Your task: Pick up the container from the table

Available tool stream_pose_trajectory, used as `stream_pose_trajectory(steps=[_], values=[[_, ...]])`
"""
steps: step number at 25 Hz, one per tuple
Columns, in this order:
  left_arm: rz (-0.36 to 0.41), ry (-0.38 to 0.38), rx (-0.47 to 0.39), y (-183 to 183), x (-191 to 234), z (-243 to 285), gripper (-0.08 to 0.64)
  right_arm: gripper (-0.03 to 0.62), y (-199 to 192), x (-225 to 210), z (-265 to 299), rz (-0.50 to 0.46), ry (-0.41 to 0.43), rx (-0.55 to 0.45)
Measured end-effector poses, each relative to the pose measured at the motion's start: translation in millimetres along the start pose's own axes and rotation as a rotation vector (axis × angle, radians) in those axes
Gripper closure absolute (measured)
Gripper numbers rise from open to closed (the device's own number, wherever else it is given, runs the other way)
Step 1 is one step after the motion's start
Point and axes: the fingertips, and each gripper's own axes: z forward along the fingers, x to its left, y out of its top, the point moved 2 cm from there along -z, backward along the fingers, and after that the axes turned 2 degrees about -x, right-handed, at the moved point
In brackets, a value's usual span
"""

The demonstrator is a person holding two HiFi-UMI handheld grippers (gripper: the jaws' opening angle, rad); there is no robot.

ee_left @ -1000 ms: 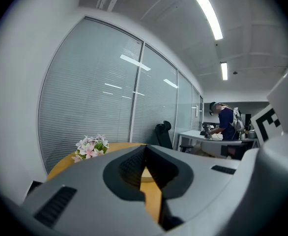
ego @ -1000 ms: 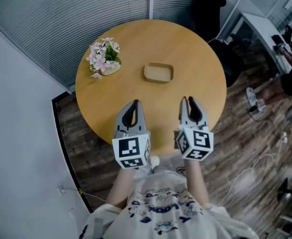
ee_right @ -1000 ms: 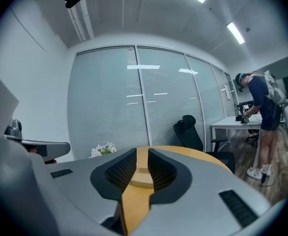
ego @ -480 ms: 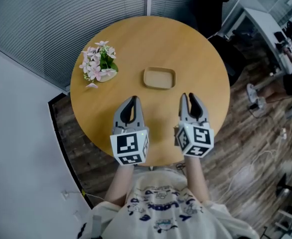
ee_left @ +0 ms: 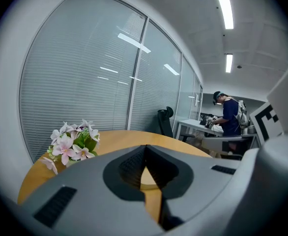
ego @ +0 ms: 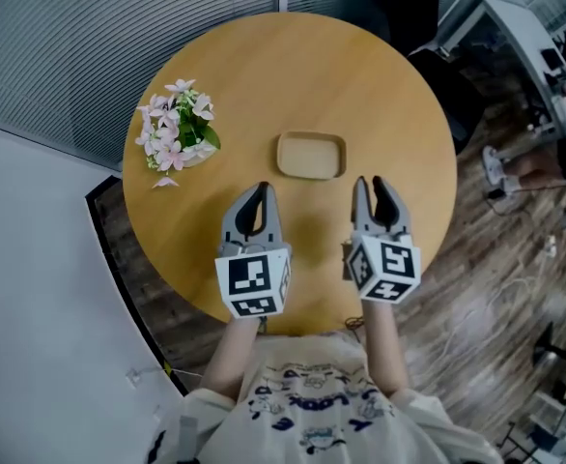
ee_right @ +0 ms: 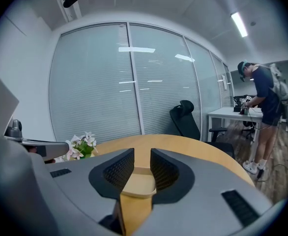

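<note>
On wooden table (ego: 264, 75), shallow tan rectangular container (ego: 310, 156)

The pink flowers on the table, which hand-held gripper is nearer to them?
Left. The left hand-held gripper has the flowers ahead and to its left. The right hand-held gripper is farther right, beyond the left one from the flowers.

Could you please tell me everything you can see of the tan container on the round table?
The container is a shallow tray with rounded corners, tan like the table, matte, perhaps plastic. It looks empty and lies flat near the table's middle, right of the flowers. Only the tabletop touches it; the left gripper and right gripper are short of it.
</note>
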Motion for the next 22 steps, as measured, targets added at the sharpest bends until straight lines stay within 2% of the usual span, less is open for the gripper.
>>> stream_pose_trajectory(steps=[8, 22], values=[[-0.001, -0.024, 0.071, -22.5, 2.5, 40.8, 0.557, 0.506, -21.8, -15.9, 33.2, 0.019, -0.030, 0.061], [-0.039, -0.018, 0.181, -68.5, 19.1, 82.4, 0.557, 0.500, -59.8, -24.2, 81.0, 0.013, -0.028, 0.156]])
